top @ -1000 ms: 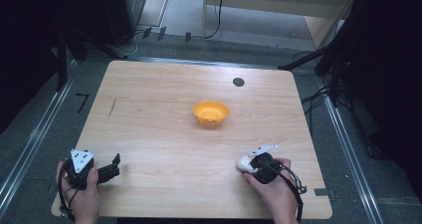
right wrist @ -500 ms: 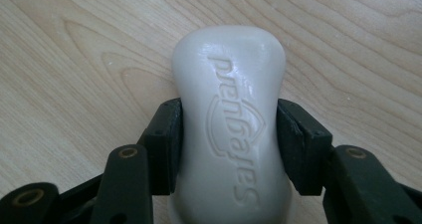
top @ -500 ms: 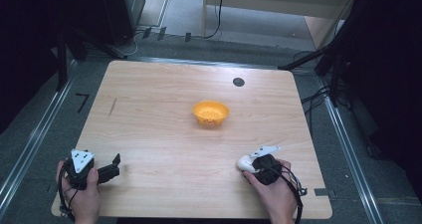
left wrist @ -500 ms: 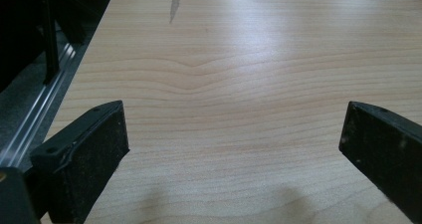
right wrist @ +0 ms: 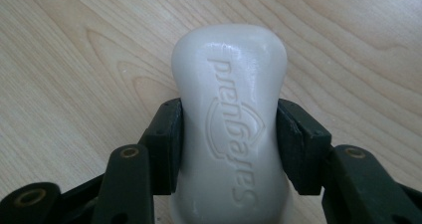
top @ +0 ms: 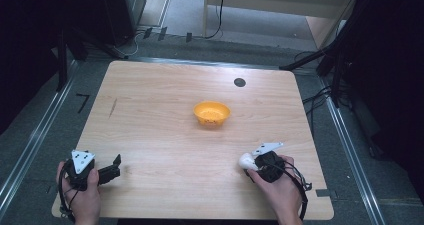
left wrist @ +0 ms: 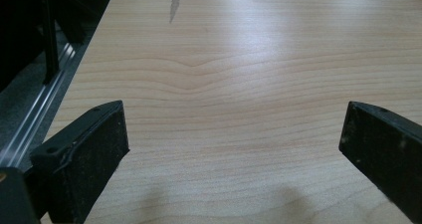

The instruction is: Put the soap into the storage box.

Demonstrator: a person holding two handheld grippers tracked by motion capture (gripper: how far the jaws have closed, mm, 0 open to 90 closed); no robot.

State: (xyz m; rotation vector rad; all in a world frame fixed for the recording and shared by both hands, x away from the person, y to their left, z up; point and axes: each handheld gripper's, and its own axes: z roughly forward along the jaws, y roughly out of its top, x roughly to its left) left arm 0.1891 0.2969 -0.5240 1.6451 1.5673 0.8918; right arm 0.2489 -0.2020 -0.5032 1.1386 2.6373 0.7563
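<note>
A white bar of soap (right wrist: pixel 231 119) with embossed lettering sits between the two black jaws of my right gripper (right wrist: pixel 229 139), which press on both its sides. From above, that soap (top: pixel 246 160) pokes out to the left of the right gripper (top: pixel 252 162) near the table's front right. My left gripper (top: pixel 116 166) rests at the front left corner, jaws wide apart over bare wood (left wrist: pixel 234 129) with nothing between them. An orange bowl (top: pixel 212 113) stands in the middle of the table, well beyond both grippers.
The wooden table (top: pixel 160 115) has a round black cap (top: pixel 239 82) near its far edge and a dark streak (top: pixel 113 107) at the left. Metal rails (top: pixel 30 145) run along both sides. Cables (top: pixel 320 97) hang off the right.
The right gripper with the soap has shifted slightly toward the front of the table. The left gripper has not moved.
</note>
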